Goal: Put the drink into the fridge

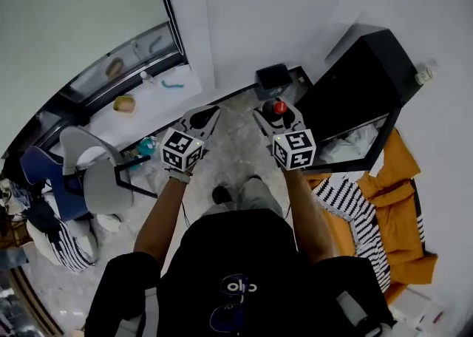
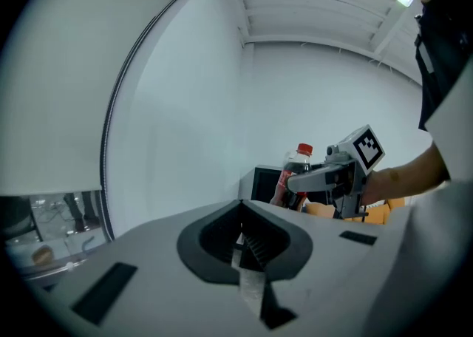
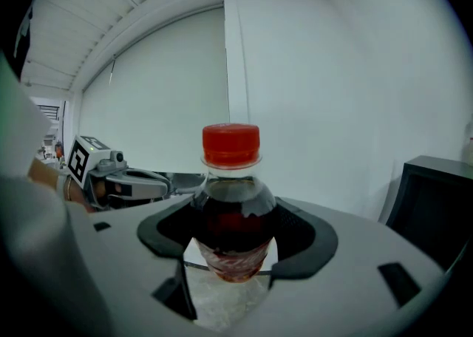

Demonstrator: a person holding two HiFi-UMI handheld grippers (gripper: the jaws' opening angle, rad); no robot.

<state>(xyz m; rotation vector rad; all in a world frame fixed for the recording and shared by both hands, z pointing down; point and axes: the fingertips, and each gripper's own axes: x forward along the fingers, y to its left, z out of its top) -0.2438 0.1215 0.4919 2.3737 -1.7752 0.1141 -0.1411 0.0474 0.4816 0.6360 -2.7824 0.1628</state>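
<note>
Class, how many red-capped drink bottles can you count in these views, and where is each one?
1. The red-capped bottle stands upright, clamped between the jaws of the right gripper. More bottles may be hidden outside what these views show.

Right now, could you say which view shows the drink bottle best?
The right gripper view: the drink bottle sits close and central in the right gripper. The left gripper view shows it small; the head view, mainly its red cap.

Red-capped dark drink, black fridge
</note>
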